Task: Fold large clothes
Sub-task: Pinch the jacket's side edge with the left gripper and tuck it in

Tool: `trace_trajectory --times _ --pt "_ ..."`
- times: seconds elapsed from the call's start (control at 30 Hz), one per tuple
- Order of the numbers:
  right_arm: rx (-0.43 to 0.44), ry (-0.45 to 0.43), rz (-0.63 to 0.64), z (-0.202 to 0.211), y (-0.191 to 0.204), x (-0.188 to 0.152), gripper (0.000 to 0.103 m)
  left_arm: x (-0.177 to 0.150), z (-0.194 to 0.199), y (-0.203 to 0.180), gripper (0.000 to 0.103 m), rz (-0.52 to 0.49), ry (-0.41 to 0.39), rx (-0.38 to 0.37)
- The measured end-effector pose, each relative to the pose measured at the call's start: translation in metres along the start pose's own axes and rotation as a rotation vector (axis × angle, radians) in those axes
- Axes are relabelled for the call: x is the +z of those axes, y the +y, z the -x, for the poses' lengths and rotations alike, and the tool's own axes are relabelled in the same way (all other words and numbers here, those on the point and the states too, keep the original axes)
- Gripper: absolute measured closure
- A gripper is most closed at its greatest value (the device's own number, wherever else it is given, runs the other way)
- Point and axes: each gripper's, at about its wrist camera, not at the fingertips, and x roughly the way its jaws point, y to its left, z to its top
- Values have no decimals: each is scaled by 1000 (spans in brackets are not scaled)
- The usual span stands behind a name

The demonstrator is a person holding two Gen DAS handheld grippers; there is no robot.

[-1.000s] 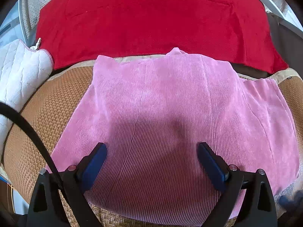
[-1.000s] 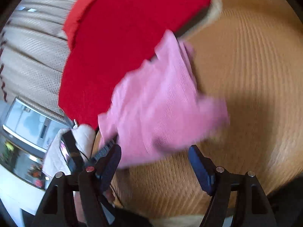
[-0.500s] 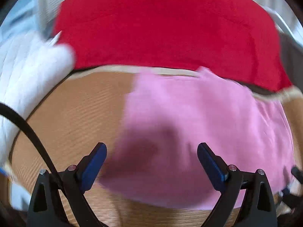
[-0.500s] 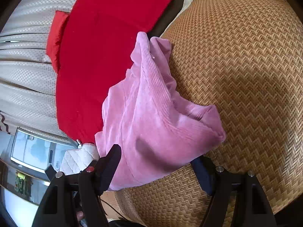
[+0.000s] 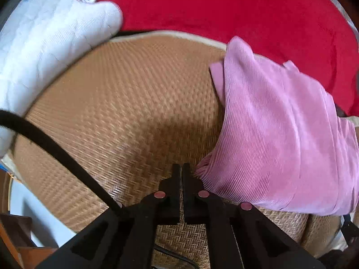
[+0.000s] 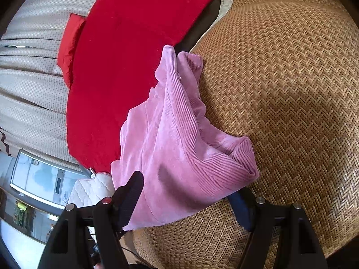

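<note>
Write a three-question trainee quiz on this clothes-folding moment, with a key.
1. True or false: the pink garment lies flat and fully spread on the woven mat.
2. Which jaws are shut? A: left gripper. B: right gripper. C: both.
3. What colour is the cloth lying beyond the mat's far edge?
Key: 1 false, it is bunched and folded over; 2 A; 3 red.

Black angular left gripper [image 5: 181,168], pink-red round screw heads along its linkage arms, thick black cable [image 5: 56,148] sweeping in beside its left arm. Matching black right gripper [image 6: 190,199], one red and several silver screw heads, dark blue pad [image 6: 241,206] lining its right finger.
</note>
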Motion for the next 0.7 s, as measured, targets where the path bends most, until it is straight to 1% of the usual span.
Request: trace_trajectory --times 0.03,0.07,0.13,0.17,0.2,0.27,0.33,0.4,0.43,0.5,0.63,0.7 --pt "-2 0 4 0 1 -1 26 3 6 -2 84 1 -22 17" --pt "-2 2 6 0 1 0 26 6 13 -3 76 6 -46 30" --pt "1 5 5 1 1 1 26 10 26 -5 31 18 -107 25" --pt "4 6 4 1 0 1 26 11 30 -4 24 18 -130 13" --pt "6 7 4 1 0 2 26 11 32 -3 22 15 -147 13" --pt "12 9 4 0 -1 4 26 12 27 -2 22 32 -128 19" --pt "13 6 7 -1 0 2 26 10 23 7 22 75 -96 -17" --pt "12 -2 10 -2 0 -1 26 7 24 14 22 110 -92 -51" --pt "11 -3 13 -1 1 -1 26 8 26 16 22 121 -96 -65" --pt "15 -1 16 0 0 -1 26 8 37 21 22 144 -139 -93" --pt "21 -8 10 1 -1 -3 26 6 44 24 22 135 -145 -103" --pt "19 -15 17 1 0 -4 26 14 31 14 22 118 -119 -102"
